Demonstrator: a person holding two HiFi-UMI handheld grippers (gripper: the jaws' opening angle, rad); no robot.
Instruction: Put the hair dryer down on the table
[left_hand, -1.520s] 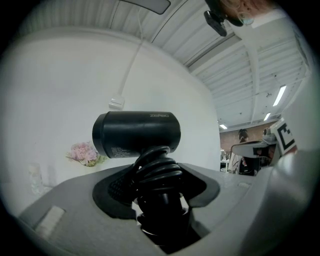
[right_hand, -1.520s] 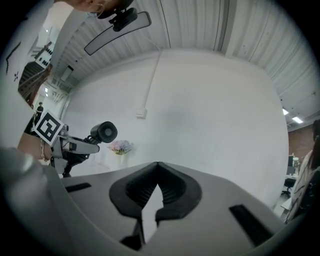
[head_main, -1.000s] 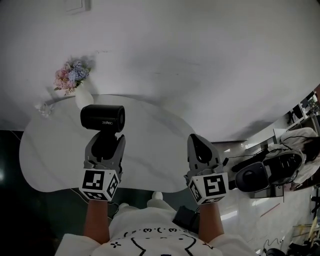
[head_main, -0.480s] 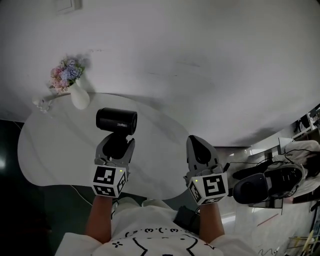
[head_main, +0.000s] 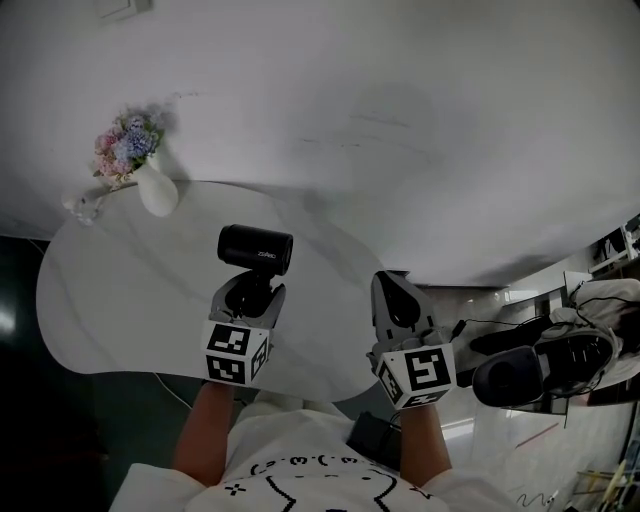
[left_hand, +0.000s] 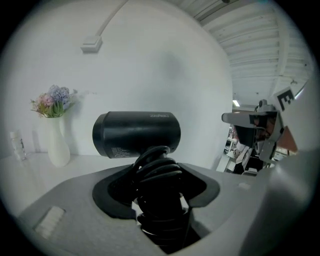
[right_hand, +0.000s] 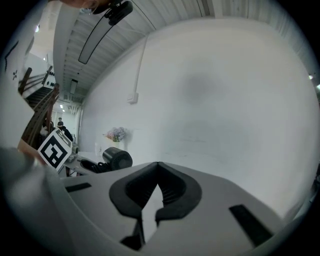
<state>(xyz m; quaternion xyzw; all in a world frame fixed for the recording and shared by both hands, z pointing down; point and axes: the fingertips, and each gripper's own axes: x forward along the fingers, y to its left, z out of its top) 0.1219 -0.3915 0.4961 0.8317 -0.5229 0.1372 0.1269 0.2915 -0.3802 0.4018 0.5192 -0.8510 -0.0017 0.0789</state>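
A black hair dryer (head_main: 256, 248) stands above the white oval table (head_main: 110, 300). Its handle, wound with black cord (left_hand: 159, 172), sits between the jaws of my left gripper (head_main: 251, 291), which is shut on it. In the left gripper view the dryer's barrel (left_hand: 136, 134) lies crosswise just past the jaws. Whether the dryer touches the tabletop is hidden. My right gripper (head_main: 398, 298) hangs off the table's right edge, shut with nothing in it; its jaw tips meet in the right gripper view (right_hand: 157, 165), where the dryer (right_hand: 118, 159) shows at the left.
A white vase of pink and blue flowers (head_main: 152, 188) stands at the table's far left, with a small clear bottle (head_main: 84, 208) beside it. A white wall rises behind the table. Dark equipment and cables (head_main: 540, 350) lie on the floor at the right.
My left gripper has carried the hair dryer down and to the right, closer to the tabletop. The right gripper has hardly shifted.
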